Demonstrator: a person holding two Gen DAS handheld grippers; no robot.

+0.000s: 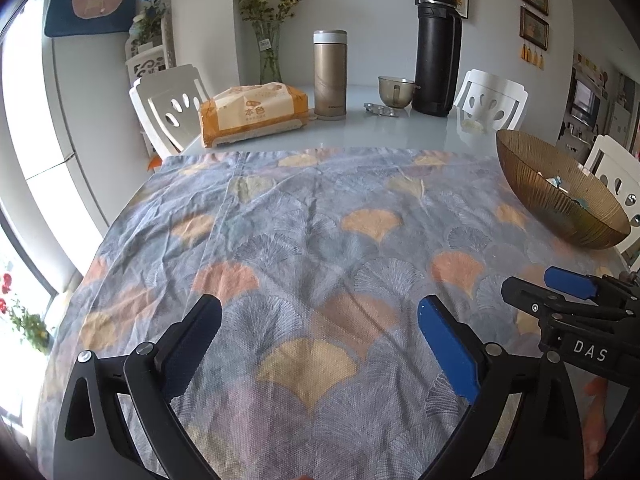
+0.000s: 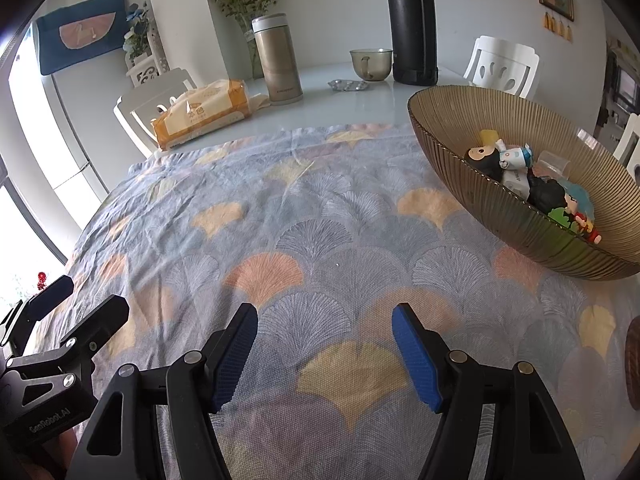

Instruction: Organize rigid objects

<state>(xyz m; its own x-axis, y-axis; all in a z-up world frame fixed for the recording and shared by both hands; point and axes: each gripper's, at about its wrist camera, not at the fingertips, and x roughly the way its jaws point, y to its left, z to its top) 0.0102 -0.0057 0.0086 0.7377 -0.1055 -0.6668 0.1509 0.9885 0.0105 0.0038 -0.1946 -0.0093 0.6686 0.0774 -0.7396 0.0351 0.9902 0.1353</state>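
Observation:
A ribbed amber glass bowl (image 2: pixel 472 148) stands on the right of the patterned cloth (image 2: pixel 304 232) and holds several small toy figures (image 2: pixel 516 168). It also shows in the left wrist view (image 1: pixel 532 184), with its contents mostly hidden. My left gripper (image 1: pixel 320 320) is open and empty, low over the cloth. My right gripper (image 2: pixel 325 328) is open and empty, low over the cloth, left of the bowl. Each gripper shows at the edge of the other's view: the right gripper (image 1: pixel 536 284) and the left gripper (image 2: pixel 86 300).
At the back of the table stand a tissue pack (image 1: pixel 252 114), a gold thermos (image 1: pixel 330 76), a tall black flask (image 1: pixel 438 48), a glass cup (image 1: pixel 396 90), a blister pack (image 1: pixel 380 110) and a flower vase (image 1: pixel 270 52). White chairs (image 1: pixel 168 108) ring the table.

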